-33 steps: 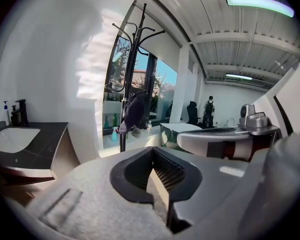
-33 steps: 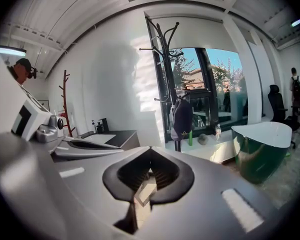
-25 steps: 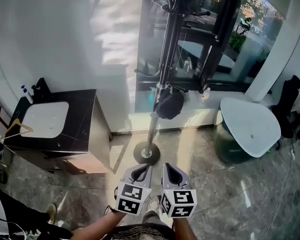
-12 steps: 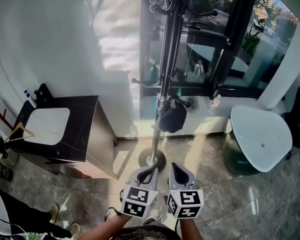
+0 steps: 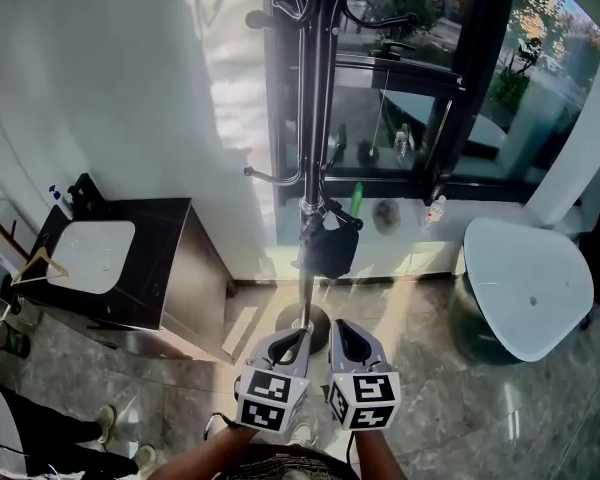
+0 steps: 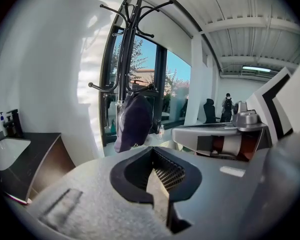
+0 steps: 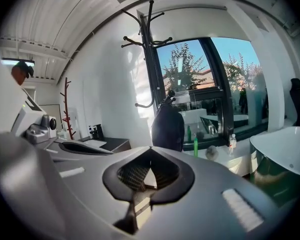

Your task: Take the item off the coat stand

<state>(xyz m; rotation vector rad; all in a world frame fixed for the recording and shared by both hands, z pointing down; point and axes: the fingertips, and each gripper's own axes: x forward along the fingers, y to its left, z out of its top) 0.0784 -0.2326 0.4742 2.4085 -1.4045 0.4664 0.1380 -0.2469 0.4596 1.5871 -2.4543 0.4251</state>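
pressing shut on nothing, the left gripper (image 5: 285, 340) and right gripper (image 5: 340, 330) stay side by side as before, above the marble floor (image 5: 430, 408). ahead, the dark cap (image 5: 330, 248) hangs on the black coat stand (image 5: 310, 148) by the window (image 5: 400, 78), with a sink counter (image 5: 165, 258) to the left. only the left gripper view shows a distant person (image 6: 227, 104).

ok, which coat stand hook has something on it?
The low hook carrying the dark cap; the top hooks and the long left-curving hook are bare.
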